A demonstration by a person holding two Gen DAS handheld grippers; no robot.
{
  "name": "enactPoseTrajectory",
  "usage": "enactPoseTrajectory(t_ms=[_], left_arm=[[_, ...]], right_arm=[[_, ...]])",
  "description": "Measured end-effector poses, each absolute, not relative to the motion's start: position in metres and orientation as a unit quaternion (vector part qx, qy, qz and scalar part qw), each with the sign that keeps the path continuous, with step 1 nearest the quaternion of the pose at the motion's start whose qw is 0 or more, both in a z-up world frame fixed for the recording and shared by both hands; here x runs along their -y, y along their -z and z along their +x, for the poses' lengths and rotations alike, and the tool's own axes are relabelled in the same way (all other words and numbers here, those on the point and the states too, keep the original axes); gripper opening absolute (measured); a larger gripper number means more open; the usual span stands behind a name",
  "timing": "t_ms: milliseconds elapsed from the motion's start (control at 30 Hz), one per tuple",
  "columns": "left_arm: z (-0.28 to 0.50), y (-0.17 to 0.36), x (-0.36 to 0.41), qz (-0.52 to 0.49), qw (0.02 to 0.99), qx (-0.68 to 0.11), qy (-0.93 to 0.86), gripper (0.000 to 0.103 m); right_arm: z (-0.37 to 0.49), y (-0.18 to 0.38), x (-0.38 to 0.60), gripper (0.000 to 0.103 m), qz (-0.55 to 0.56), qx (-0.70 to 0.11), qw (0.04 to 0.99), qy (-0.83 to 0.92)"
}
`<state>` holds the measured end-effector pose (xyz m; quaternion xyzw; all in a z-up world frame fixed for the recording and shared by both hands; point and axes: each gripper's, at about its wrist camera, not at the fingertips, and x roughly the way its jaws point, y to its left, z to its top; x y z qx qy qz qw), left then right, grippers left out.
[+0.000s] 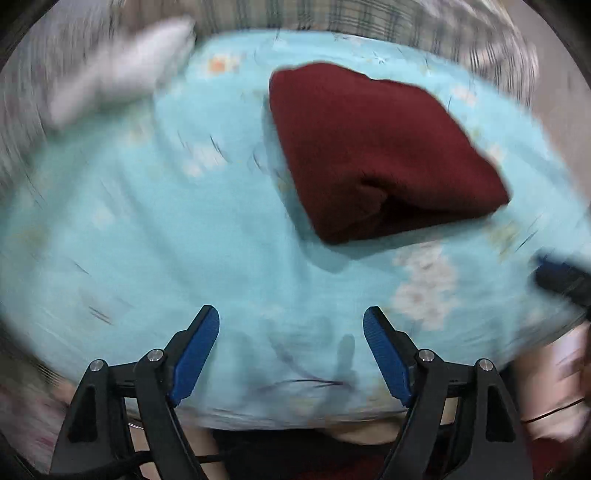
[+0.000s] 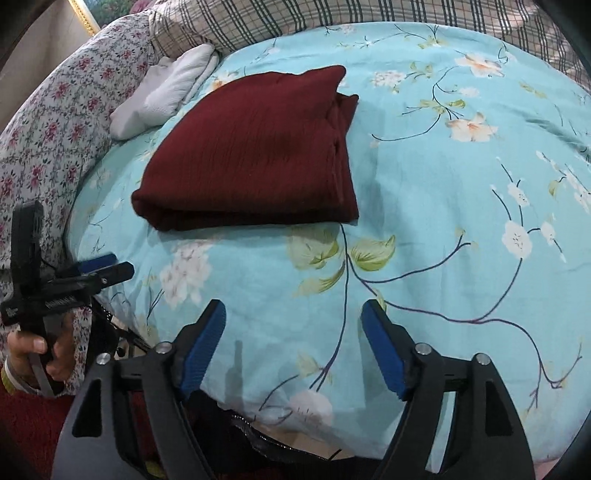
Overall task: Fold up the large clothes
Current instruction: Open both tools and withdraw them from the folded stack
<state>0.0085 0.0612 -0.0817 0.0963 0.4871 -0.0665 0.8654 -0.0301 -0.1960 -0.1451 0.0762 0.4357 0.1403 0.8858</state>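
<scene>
A dark red garment (image 1: 376,147) lies folded into a thick rectangle on the light blue floral bedsheet (image 1: 184,240); it also shows in the right wrist view (image 2: 255,155). My left gripper (image 1: 291,325) is open and empty, near the bed's front edge, short of the garment. It shows from the side in the right wrist view (image 2: 107,269). My right gripper (image 2: 293,317) is open and empty, above the sheet (image 2: 424,221) in front of the garment. Its tip shows at the right edge of the blurred left wrist view (image 1: 565,273).
A white folded cloth (image 2: 166,92) lies at the back left beside the garment. A floral pillow (image 2: 48,122) and a plaid pillow (image 2: 295,18) line the far and left sides. The bed's front edge (image 2: 295,446) is just below my grippers.
</scene>
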Motion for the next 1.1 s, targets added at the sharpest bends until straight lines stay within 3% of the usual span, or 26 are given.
enactPoseTrajectory(t_ms=[100, 200, 667, 1100], left_arm=[[-0.001, 0.054, -0.051, 0.141, 0.880, -0.451, 0.052, 0.085], [-0.002, 0.031, -0.048, 0.130, 0.889, -0.436, 0.059, 0.099], [0.022, 0.061, -0.040, 0.137, 0.870, -0.470, 0.051, 0.100], [0.031, 0.025, -0.034, 0.141, 0.887, -0.437, 0.053, 0.100]], right_arm=[[-0.038, 0.126, 0.195, 0.083, 0.065, -0.417, 0.894, -0.149], [-0.043, 0.108, 0.195, 0.103, 0.058, -0.395, 0.904, -0.155], [-0.032, 0.124, 0.177, 0.103, 0.037, -0.402, 0.901, -0.162], [-0.014, 0.090, 0.159, 0.103, -0.014, -0.381, 0.908, -0.176]])
